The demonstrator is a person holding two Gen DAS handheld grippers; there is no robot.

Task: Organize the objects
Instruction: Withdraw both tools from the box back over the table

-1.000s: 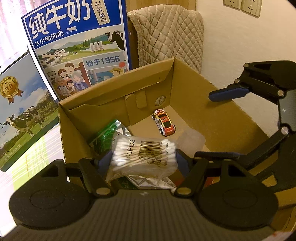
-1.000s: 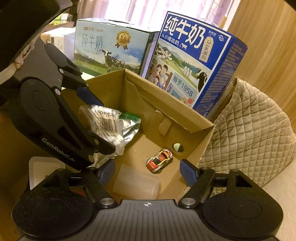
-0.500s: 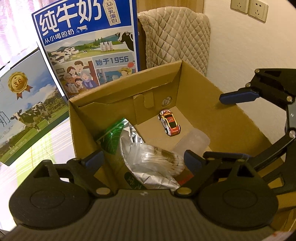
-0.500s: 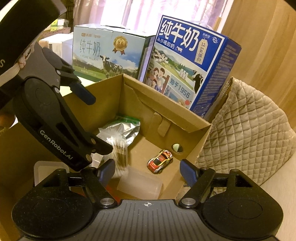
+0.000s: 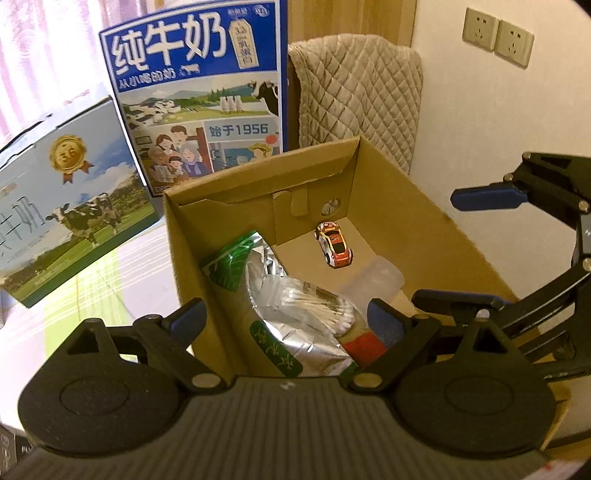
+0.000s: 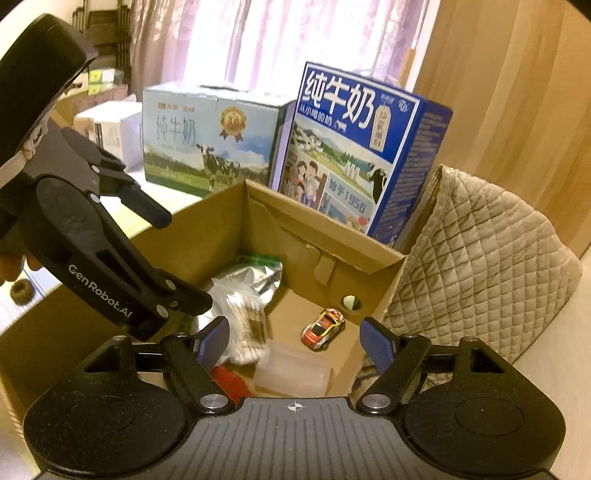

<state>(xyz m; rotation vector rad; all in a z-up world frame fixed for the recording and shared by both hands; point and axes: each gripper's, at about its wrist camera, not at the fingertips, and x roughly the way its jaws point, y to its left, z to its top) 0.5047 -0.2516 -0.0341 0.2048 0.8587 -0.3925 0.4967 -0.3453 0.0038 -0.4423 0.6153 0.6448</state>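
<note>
A curtained room, milk cartons standing behind a cardboard box. The left tool hangs over it, jaws spread and empty; the right tool likewise gapes. The cotton swab pack lies inside on a foil pouch, apparently dropped there for storing, near the toy car.

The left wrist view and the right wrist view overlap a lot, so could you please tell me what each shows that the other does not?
Only the left wrist view shows the wall sockets and the right gripper, open. Only the right wrist view shows the curtains, the white cartons and the left gripper, open. Both show the cardboard box, toy car, cotton swab pack, foil pouch, milk cartons and quilted cover.
</note>
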